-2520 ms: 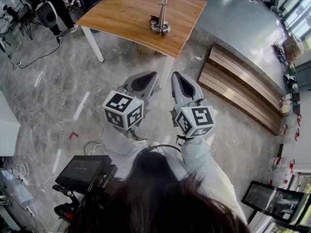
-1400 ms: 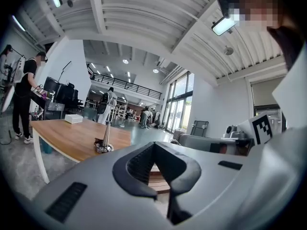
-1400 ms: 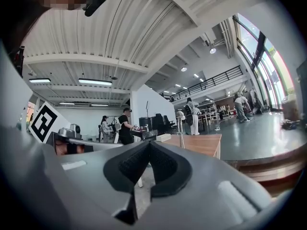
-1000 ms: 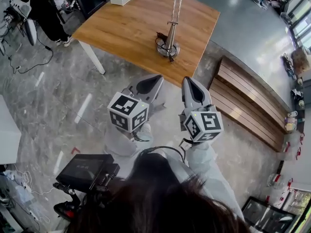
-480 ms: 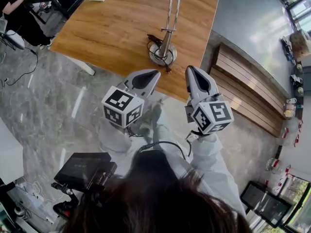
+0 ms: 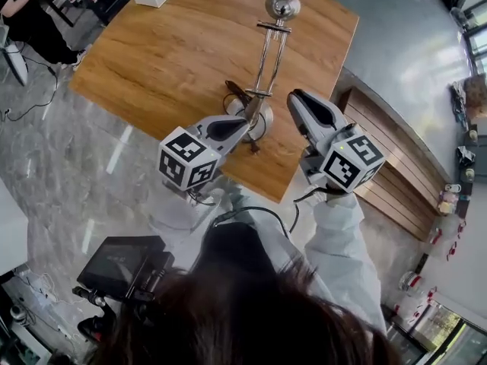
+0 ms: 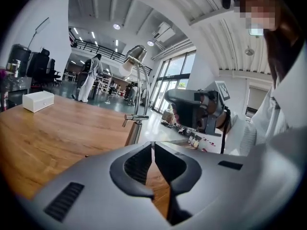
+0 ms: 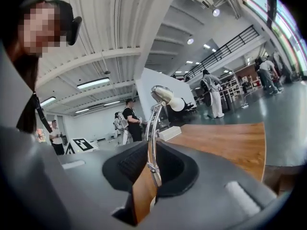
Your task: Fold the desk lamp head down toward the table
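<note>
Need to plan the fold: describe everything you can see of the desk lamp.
The desk lamp is shiny metal: a round base, twin thin rods with a cross joint, and a rounded head. It stands upright, unfolded, on the wooden table near its edge, a dark cable by the base.
</note>
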Tool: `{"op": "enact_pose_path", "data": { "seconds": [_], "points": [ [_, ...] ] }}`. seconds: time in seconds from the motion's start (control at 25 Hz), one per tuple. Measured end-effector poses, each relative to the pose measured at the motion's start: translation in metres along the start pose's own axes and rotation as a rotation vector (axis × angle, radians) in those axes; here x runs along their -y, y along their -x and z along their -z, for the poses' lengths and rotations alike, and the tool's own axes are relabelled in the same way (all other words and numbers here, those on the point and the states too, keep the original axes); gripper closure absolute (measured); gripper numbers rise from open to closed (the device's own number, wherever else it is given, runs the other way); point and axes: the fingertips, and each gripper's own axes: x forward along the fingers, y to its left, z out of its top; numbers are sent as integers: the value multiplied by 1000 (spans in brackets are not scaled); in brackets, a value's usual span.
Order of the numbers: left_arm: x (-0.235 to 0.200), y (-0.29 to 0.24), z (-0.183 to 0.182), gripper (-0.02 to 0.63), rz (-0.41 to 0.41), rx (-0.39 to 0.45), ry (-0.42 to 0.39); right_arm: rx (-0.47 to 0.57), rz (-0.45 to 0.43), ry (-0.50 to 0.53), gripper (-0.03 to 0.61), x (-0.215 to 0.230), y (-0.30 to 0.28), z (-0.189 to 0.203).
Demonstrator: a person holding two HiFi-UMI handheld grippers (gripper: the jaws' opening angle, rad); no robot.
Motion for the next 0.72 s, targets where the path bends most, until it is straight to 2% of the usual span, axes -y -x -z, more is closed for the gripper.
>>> {"op": "enact_pose_path", "data": {
  "seconds": [0.16, 0.2, 0.36, 0.52, 0.72],
  "points": [
    [-23, -14, 0, 609, 12, -11, 58, -76, -172, -86, 527, 14, -29, -6],
    [-29, -17, 0, 605, 16, -10, 68, -94, -218, -110, 498, 16, -35, -7],
    [-39, -27, 1, 490, 76, -38, 84, -133, -387, -178, 423, 11, -50, -12],
    [-50, -44, -4, 449, 121, -63, 70, -152, -474, -176, 416, 10, -69, -17],
    [-58, -61, -8, 449, 164, -94, 37, -154, -592, -222, 416, 4, -90, -20]
  ]
}}
